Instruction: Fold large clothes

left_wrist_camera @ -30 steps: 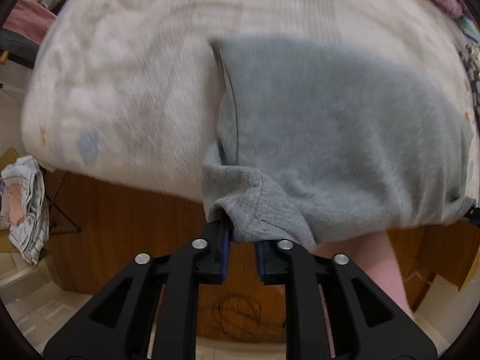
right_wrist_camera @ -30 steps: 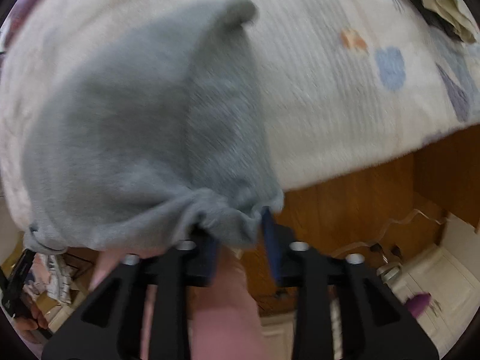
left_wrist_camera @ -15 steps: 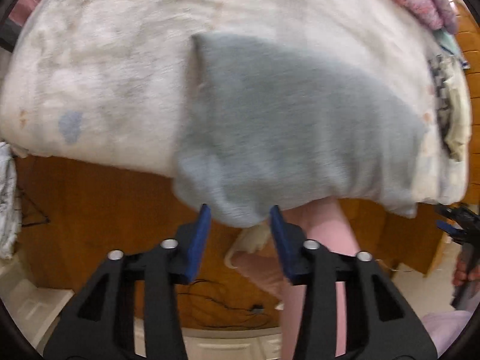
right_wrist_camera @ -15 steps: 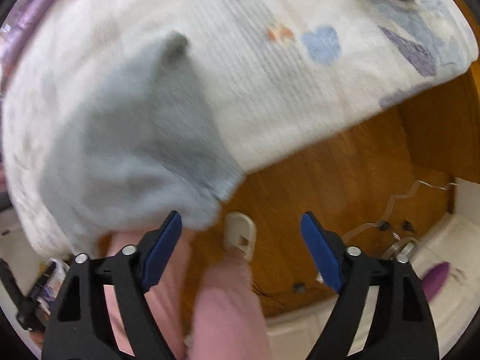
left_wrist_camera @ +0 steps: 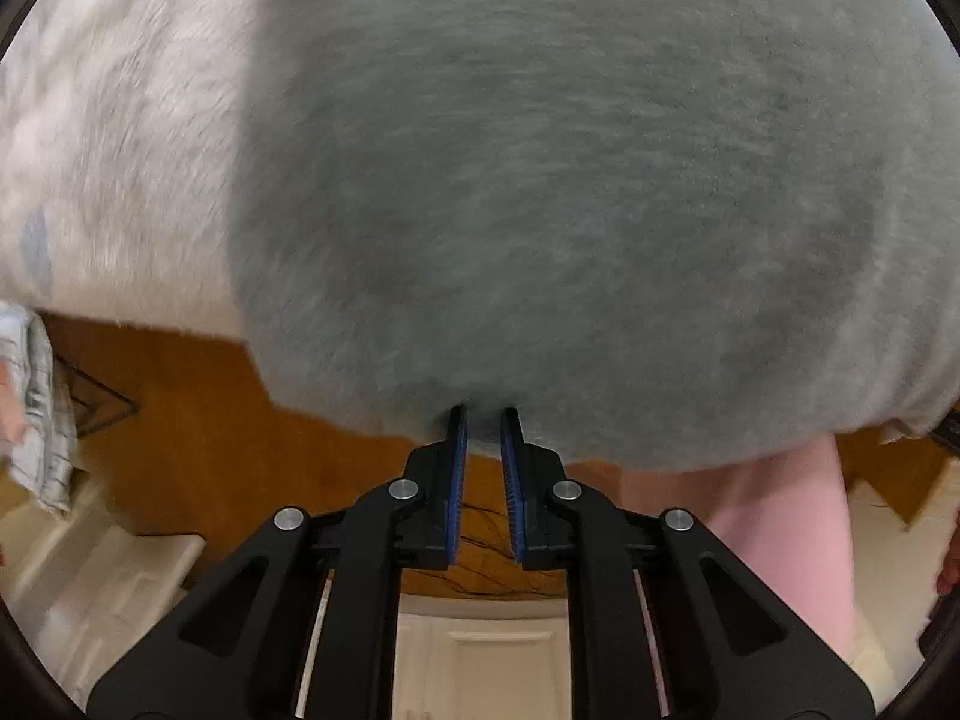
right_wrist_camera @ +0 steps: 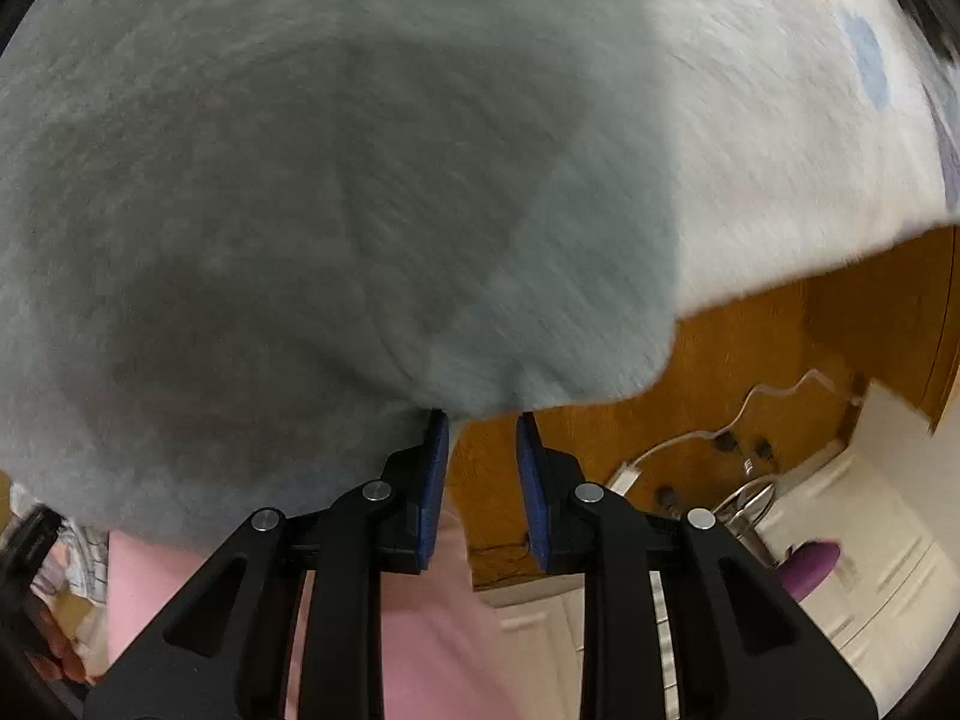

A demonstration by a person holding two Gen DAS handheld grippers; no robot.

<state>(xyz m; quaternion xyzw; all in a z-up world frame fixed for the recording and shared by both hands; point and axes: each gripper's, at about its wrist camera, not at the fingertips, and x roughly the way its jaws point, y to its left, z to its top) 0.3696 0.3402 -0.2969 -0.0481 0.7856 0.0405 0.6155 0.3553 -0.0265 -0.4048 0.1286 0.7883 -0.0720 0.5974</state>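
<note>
A large grey fleece garment (left_wrist_camera: 540, 192) lies folded on the bed's near edge and fills most of both wrist views (right_wrist_camera: 312, 192). My left gripper (left_wrist_camera: 480, 420) is at the garment's near hem, its blue pads a narrow gap apart with the tips against the cloth. My right gripper (right_wrist_camera: 477, 423) is at the hem near the garment's right corner, jaws a little wider apart, with wood showing between the pads. Both views are motion blurred.
The bed has a pale patterned cover (right_wrist_camera: 780, 138) and a wooden frame (left_wrist_camera: 198, 420) below. A person's pink-clad leg (left_wrist_camera: 780, 528) stands close on the right. Cables (right_wrist_camera: 690, 438) and a purple object (right_wrist_camera: 810, 564) lie on the white floor.
Both grippers let go of the grey garment's hem, opened, then moved in close to it again. The jaws are narrower than half a second ago.
</note>
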